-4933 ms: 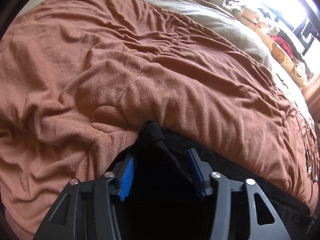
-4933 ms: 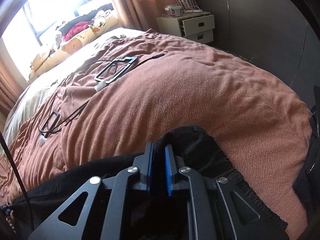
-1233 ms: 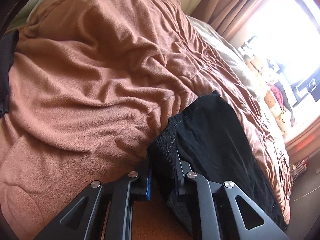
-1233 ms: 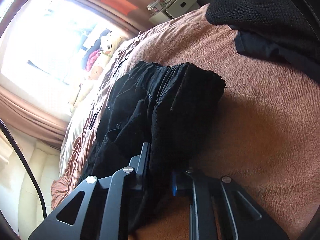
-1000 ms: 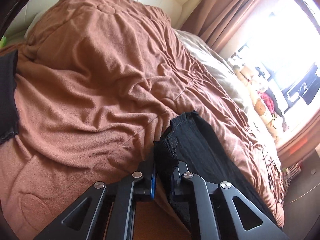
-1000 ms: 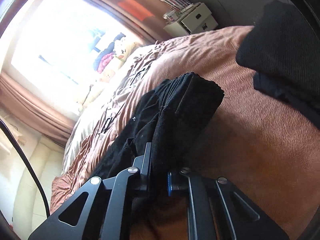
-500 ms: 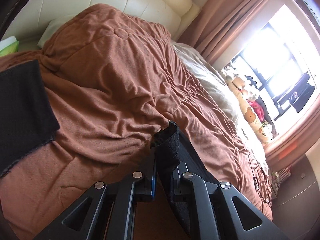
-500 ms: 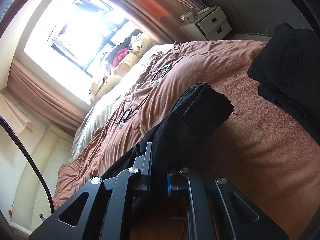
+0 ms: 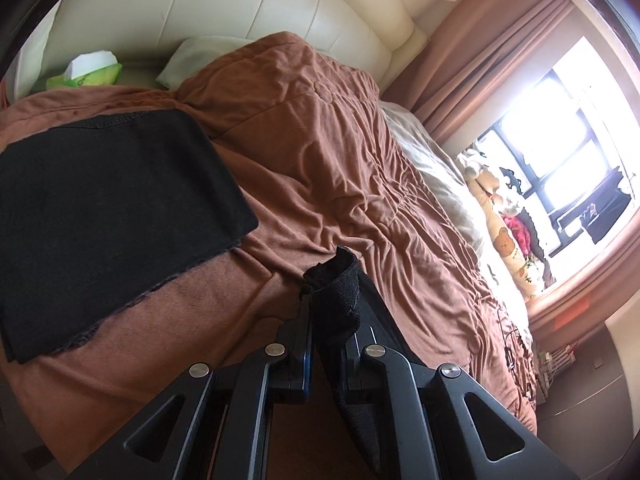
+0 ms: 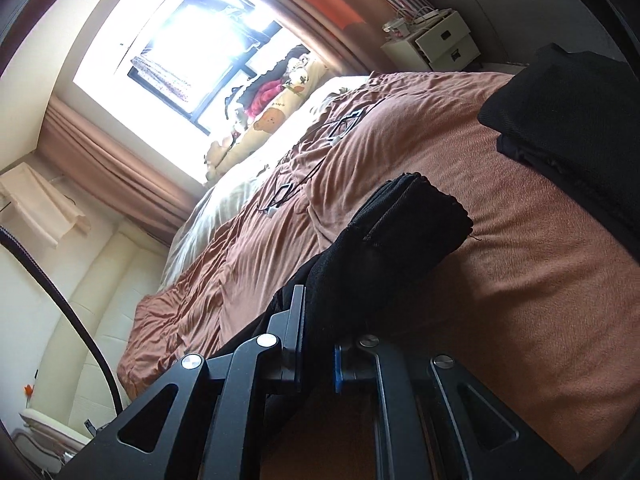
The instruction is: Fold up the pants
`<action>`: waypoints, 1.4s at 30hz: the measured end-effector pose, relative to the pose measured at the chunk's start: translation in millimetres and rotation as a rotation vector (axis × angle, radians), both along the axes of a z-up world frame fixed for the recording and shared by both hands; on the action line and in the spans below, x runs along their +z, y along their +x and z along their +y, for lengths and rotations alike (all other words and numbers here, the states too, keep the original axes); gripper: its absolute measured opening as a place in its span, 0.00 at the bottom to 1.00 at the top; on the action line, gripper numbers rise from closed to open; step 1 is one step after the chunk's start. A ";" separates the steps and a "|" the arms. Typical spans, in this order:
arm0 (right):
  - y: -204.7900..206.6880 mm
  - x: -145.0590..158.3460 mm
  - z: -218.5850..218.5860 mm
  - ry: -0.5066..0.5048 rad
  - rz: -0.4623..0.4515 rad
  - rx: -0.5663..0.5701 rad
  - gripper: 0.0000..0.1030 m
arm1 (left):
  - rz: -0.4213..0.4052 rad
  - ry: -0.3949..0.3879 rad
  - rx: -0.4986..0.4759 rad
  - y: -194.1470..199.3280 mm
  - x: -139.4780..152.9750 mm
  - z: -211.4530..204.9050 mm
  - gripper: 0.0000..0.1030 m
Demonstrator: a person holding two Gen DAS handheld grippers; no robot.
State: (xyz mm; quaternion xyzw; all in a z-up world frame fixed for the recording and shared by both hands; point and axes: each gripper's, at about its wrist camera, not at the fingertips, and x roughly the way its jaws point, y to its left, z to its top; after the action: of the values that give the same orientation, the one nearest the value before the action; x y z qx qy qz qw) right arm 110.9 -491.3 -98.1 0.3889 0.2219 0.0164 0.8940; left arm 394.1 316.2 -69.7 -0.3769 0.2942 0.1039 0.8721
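Black pants lifted above brown bedspread: soft, limp, light. Left gripper clenched on hem corner; right gripper clenched on bunched waistband.

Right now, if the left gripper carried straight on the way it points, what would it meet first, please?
Probably the brown blanket just beyond the pants clamped in the left gripper; the folded black garment lies off to one side, though depth is unclear.
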 end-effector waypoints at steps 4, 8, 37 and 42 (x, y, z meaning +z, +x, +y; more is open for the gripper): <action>-18.0 -1.2 -5.6 0.009 -0.010 0.004 0.07 | -0.006 -0.012 0.012 -22.6 1.6 5.7 0.10; -31.6 -10.2 -6.9 0.012 0.005 -0.012 0.07 | -0.004 -0.032 0.018 -41.7 -1.8 11.8 0.10; -44.0 -70.1 -18.1 0.070 0.221 -0.116 0.04 | 0.275 -0.085 0.106 -113.3 -98.4 33.8 0.37; -44.4 -66.8 -14.6 0.104 0.273 -0.132 0.08 | 0.243 -0.056 0.095 -112.2 -78.5 35.2 0.37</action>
State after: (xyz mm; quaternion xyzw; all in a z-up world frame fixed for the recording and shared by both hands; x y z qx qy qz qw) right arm 66.6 -505.9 -164.9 0.4468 0.3144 -0.0839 0.8333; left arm 282.0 351.4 -148.2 -0.3991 0.3824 0.1815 0.8134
